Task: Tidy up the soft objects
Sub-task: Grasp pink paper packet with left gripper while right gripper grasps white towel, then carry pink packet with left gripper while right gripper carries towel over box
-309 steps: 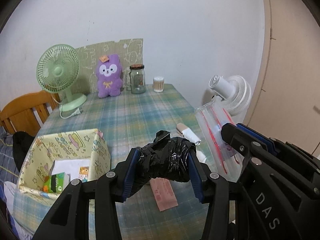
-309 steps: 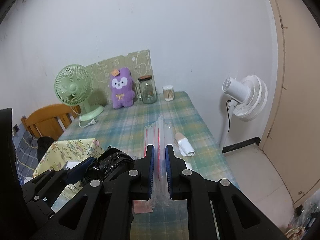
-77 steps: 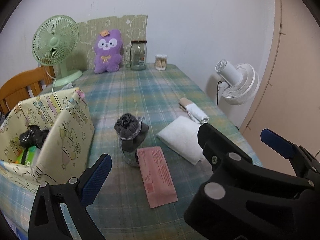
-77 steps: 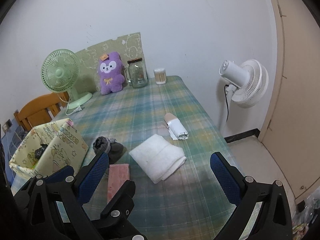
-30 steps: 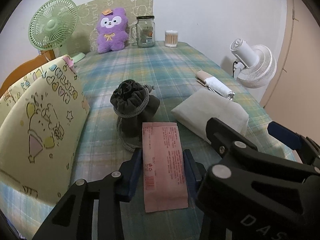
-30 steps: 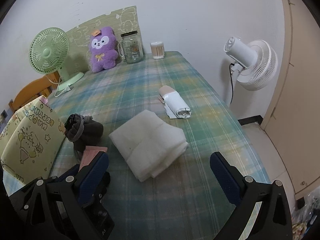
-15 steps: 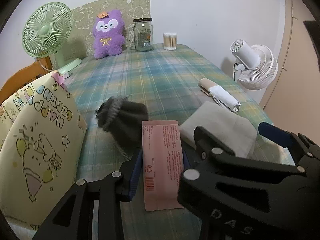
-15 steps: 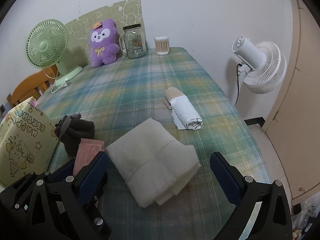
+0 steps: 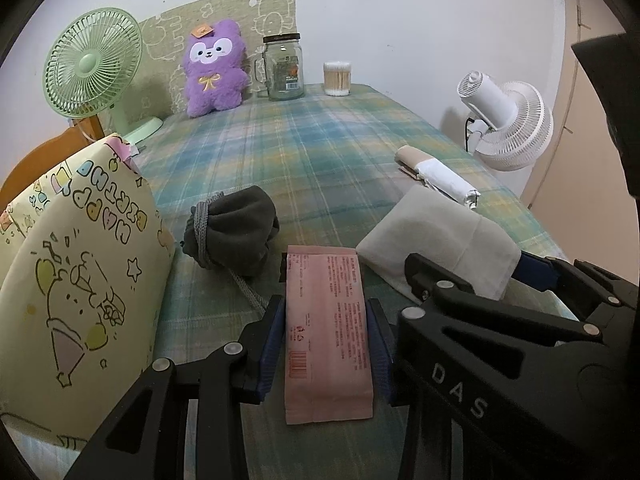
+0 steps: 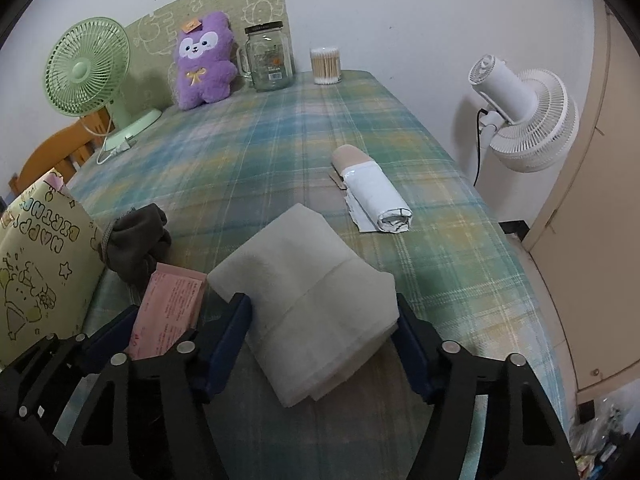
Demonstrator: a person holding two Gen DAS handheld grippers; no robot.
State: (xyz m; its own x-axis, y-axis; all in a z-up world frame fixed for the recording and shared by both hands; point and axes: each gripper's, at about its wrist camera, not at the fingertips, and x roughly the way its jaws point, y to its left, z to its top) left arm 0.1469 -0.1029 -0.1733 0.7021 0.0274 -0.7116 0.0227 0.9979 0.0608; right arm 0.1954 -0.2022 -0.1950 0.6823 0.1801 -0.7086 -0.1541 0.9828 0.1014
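While the pink packet (image 9: pixel 326 328) lay flat on the plaid counter (image 9: pixel 312 152), the left claw (image 9: pixel 325 344), angled downward, pinched its long sides. The right claw (image 10: pixel 324 332), just closing, straddled the folded white towel (image 10: pixel 312 304) alongside, pads touching its edges.

Open plaid tabletop (image 10: pixel 280 152) beyond — gift box (image 9: pixel 76 264) close on the left

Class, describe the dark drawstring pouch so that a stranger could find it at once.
Start at the yellow cartoon-printed box on the plaid tablecloth. Just right of it slumps the dark grey pouch, beside a pink packet. Only it is dark, with a grey cord tied round its neck.
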